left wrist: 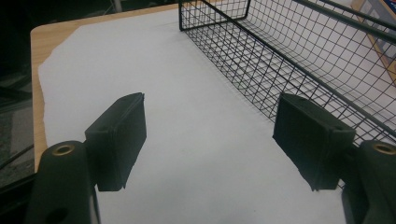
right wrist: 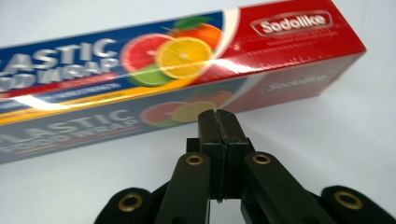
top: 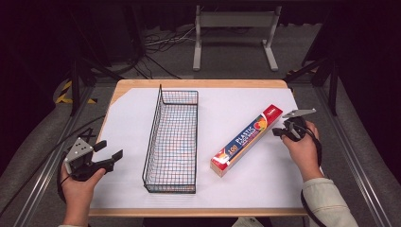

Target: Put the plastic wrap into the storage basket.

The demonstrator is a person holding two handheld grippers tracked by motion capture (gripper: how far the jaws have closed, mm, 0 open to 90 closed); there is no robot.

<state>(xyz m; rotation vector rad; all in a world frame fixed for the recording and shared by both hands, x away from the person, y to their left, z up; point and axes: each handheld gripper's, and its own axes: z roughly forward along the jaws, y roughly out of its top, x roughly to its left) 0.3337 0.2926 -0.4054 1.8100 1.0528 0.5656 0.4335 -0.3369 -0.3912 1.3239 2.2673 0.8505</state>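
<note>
Presently on your table: a white paper sheet covered most of the light wooden tabletop, whose bare edge showed at the far side.

Item one: a long black wire-mesh basket stood lengthwise near the middle of the sheet, its open top up, with nothing visible inside it. In the left gripper view its side wall ran past the right-hand jaw, close beside it.

Item two: a long rectangular cardboard box of plastic food wrap, blue and red with citrus slices printed on it, lay flat on the sheet to the right of the basket and apart from it. It was set on a slant, its red end farther from you and nearer your right hand. In the right gripper view the box lay crosswise just ahead of the jaw tips; contact could not be judged.

Item three: your left gripper sat at the left edge of the sheet, pointed toward the basket. Its jaws stood partly apart, with bare paper between them and nothing held.

Item four: your right gripper rested by the red end of the box. Its jaws were pressed fully together, pad against pad, gripping nothing.
</note>
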